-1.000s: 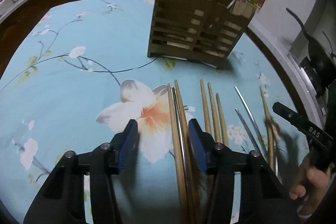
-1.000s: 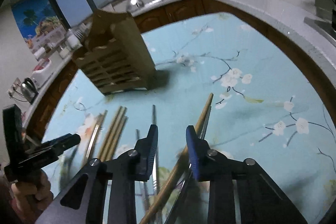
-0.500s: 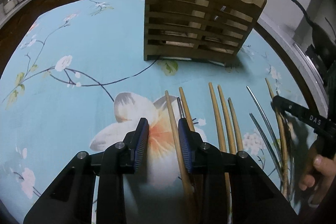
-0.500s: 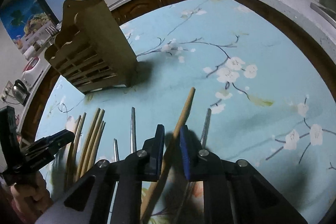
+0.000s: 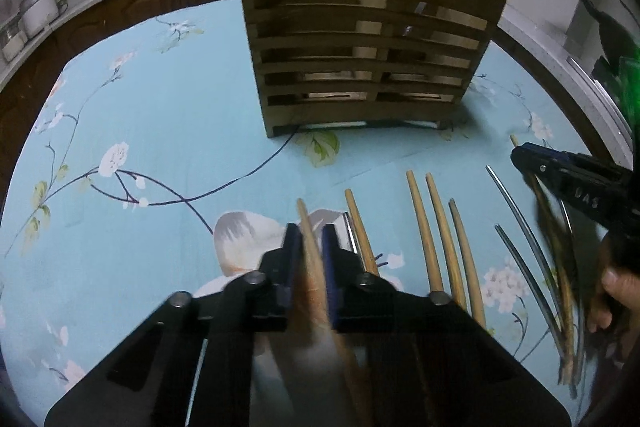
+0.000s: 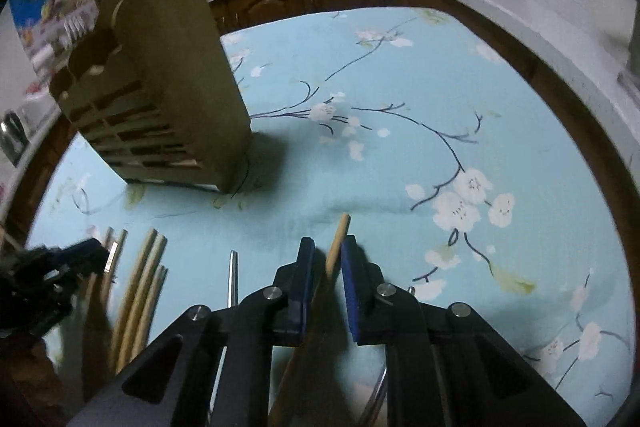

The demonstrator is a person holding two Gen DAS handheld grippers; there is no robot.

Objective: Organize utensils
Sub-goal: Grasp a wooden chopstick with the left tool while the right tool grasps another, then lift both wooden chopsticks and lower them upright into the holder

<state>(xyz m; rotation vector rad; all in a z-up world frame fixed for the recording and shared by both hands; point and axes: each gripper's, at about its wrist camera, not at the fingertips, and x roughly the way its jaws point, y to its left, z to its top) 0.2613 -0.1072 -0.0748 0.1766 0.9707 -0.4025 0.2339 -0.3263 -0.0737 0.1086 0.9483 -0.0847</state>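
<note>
Two grippers, each just clamped onto one wooden chopstick: left gripper [image 5: 308, 247] pinching left chopstick [image 5: 306, 227], right gripper [image 6: 325, 259] pinching right chopstick [image 6: 338, 243]. More chopsticks [image 5: 436, 239] flat on the bench [image 5: 160, 131]. Wooden holder [image 5: 360, 59] farther back.

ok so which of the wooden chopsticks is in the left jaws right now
The leftmost wooden chopstick, clamped in the left gripper; the other wooden ones lie free on the tablecloth to its right.

Slatted wooden holder [image 5: 368, 67], matt; wooden chopsticks [image 5: 436, 243]; shiny metal chopsticks [image 5: 520, 267]; floral cloth [image 5: 160, 131].
</note>
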